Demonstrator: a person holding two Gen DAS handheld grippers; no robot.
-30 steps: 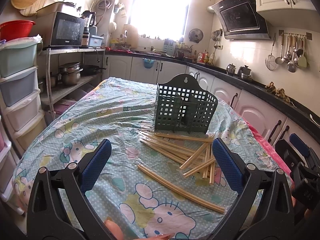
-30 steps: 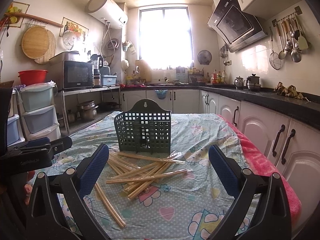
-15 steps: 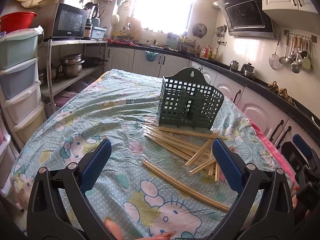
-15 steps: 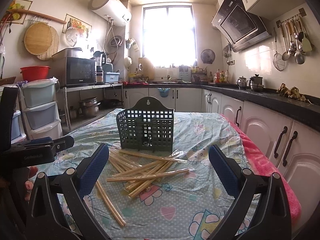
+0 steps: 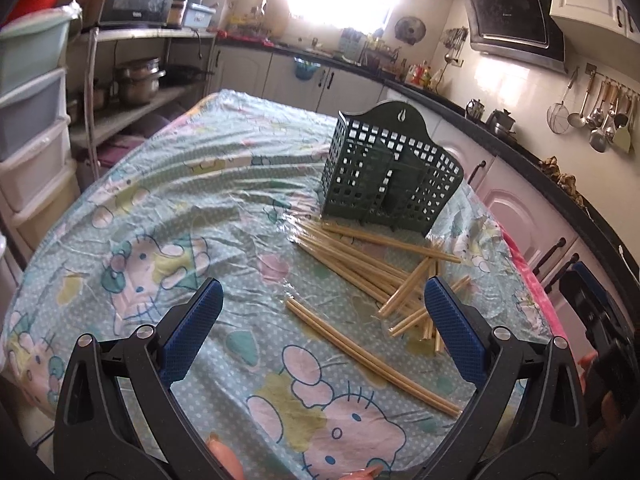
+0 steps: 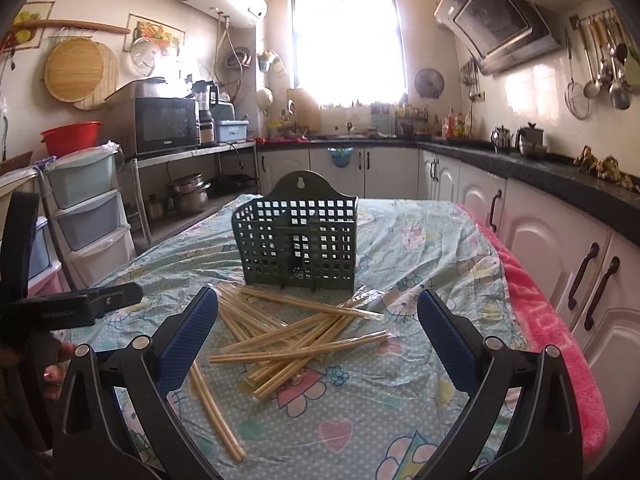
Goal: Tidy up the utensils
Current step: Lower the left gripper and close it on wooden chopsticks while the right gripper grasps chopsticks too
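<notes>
Your left claw (image 5: 322,334) hangs spread wide above the desk (image 5: 168,200), nothing between its blue pads (image 5: 192,330). Your right claw (image 6: 318,334) is likewise wide apart and holds nothing. The chopsticks (image 6: 296,336) lie scattered in a loose, crossing heap on the cartoon-print cloth, just in front of the dark green slotted holder (image 6: 298,240), which stands upright near the middle of the desk. In the left wrist view the heap (image 5: 384,272) sits ahead and to the right of your left claw, and one pair of chopsticks (image 5: 370,360) lies apart from it, nearer you, running diagonally between the pads. None of the sticks shows inside the holder (image 5: 390,178).
</notes>
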